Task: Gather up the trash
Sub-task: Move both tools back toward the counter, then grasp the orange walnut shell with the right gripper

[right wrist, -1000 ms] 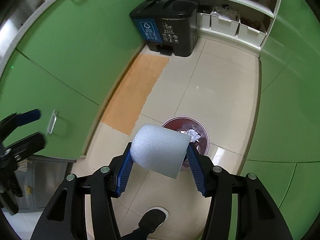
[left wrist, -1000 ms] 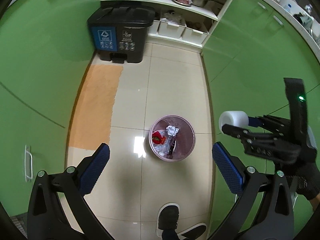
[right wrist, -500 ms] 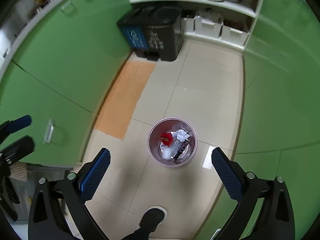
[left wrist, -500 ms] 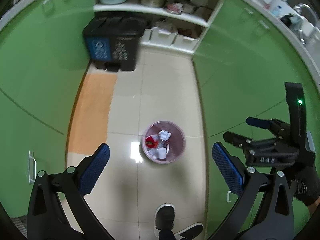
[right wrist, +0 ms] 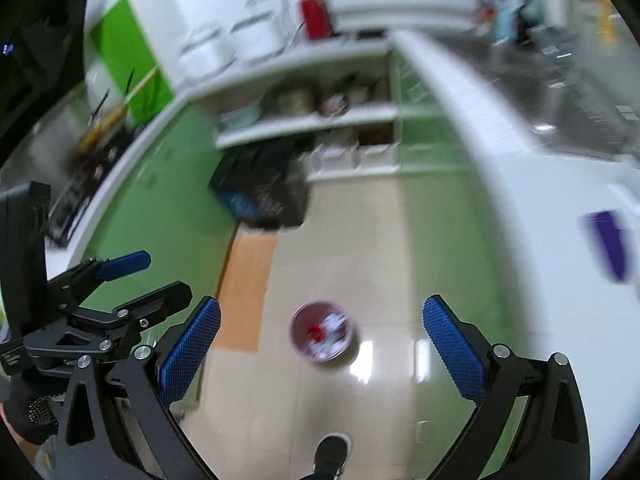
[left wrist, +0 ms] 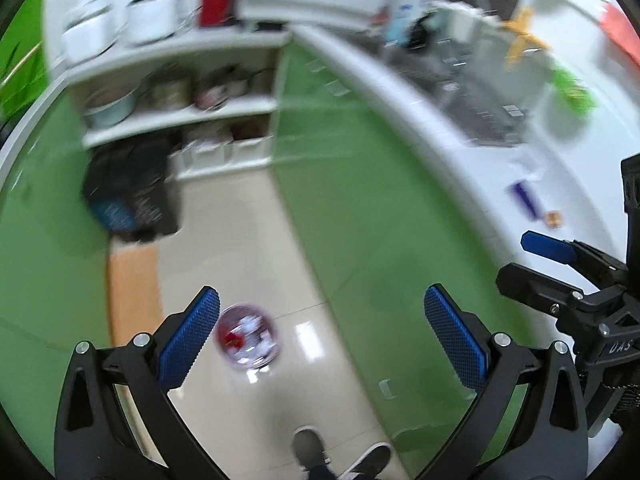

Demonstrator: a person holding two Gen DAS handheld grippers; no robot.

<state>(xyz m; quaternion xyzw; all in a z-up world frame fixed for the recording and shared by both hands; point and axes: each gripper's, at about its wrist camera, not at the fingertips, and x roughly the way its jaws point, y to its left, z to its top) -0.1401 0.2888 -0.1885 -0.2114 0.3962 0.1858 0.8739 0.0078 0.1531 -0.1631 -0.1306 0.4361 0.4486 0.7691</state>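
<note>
A small pink waste bin [left wrist: 246, 336] stands on the tiled floor far below, holding white and red trash; it also shows in the right wrist view [right wrist: 323, 336]. My left gripper [left wrist: 320, 338] is open and empty, high above the floor. My right gripper [right wrist: 320, 338] is open and empty too, and it shows at the right edge of the left wrist view [left wrist: 536, 264]. A purple item [left wrist: 524, 199] and a small orange piece [left wrist: 554, 219] lie on the white countertop [left wrist: 460, 136]; the purple item also shows in the right wrist view [right wrist: 610, 244]. Both views are blurred.
Green cabinets [left wrist: 360, 208] run under the counter on the right and along the left. A black pedal bin [left wrist: 128, 196] stands by white shelves [left wrist: 180, 116] of pots. A sink [left wrist: 472, 92] sits in the counter. An orange mat [left wrist: 132, 292] lies on the floor. My shoes [left wrist: 316, 454] show below.
The right gripper opened and dropped the white foam roll into the pink bin. Both grippers have since swung upward and to the right, bringing the countertop into view.
</note>
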